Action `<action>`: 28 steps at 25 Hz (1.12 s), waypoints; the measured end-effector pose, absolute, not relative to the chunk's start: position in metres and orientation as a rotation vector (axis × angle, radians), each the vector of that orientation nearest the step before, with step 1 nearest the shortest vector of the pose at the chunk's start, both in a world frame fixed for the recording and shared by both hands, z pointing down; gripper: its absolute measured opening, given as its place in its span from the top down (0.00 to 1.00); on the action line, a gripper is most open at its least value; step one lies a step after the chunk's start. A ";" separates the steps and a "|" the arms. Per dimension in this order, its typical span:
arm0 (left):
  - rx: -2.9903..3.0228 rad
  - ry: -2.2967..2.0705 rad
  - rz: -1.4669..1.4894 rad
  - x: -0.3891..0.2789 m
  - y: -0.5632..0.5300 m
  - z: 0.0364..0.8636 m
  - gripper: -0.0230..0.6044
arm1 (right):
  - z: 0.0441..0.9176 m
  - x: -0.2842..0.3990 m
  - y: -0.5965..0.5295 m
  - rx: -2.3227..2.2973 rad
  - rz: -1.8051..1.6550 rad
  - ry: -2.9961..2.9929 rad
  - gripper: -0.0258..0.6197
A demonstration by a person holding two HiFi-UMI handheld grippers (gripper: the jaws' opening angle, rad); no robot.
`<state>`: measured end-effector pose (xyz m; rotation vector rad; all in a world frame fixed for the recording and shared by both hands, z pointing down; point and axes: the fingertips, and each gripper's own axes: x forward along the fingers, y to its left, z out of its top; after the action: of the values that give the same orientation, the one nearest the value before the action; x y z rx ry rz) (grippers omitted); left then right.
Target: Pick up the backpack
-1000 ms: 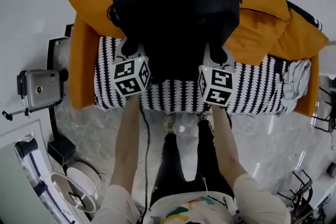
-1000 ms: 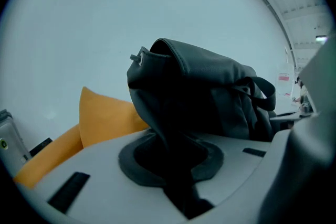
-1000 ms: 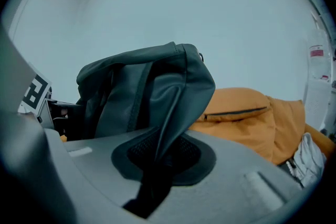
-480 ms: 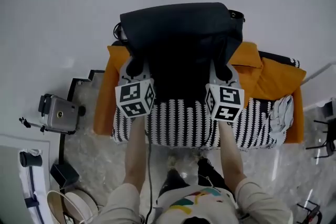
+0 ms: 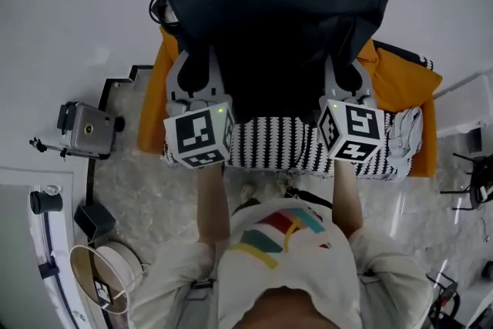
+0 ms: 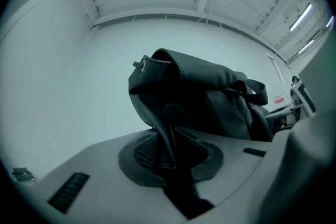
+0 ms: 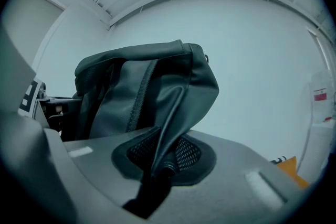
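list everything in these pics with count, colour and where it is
backpack: 1, black, held up over the sofa
sofa cover: 1, black-and-white, below backpack
cushions: count unclear, orange, sofa ends
cloth: 1, grey, sofa's right end
camera: 1, silver, floor at left
reel: 1, white, lower left
shirt: 1, white with coloured stripes, bottom
marker cubes: 2, black-and-white, on the grippers
left gripper: 1, grey, shut on backpack
right gripper: 1, grey, shut on backpack

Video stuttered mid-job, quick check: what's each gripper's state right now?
Left gripper: jaws shut on the backpack.
Right gripper: jaws shut on the backpack.
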<state>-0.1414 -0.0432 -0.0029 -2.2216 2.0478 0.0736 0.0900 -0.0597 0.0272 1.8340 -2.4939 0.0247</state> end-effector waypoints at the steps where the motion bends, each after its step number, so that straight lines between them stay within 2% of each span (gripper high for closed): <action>1: -2.196 2.047 0.069 -0.140 -0.033 -0.006 0.86 | 0.029 0.091 -0.052 1.825 0.033 -2.507 0.87; 13: -2.080 2.092 0.078 -0.130 0.040 -0.010 0.86 | 0.032 0.098 0.012 1.804 -0.069 -2.611 0.87; 28: -2.058 2.108 0.092 -0.117 0.049 -0.006 0.85 | 0.026 0.111 0.021 1.803 -0.134 -2.615 0.86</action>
<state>-0.1166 0.0491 -0.0063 -2.0579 2.1076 0.0921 0.1113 0.0211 0.0261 1.8031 -2.6152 -0.1341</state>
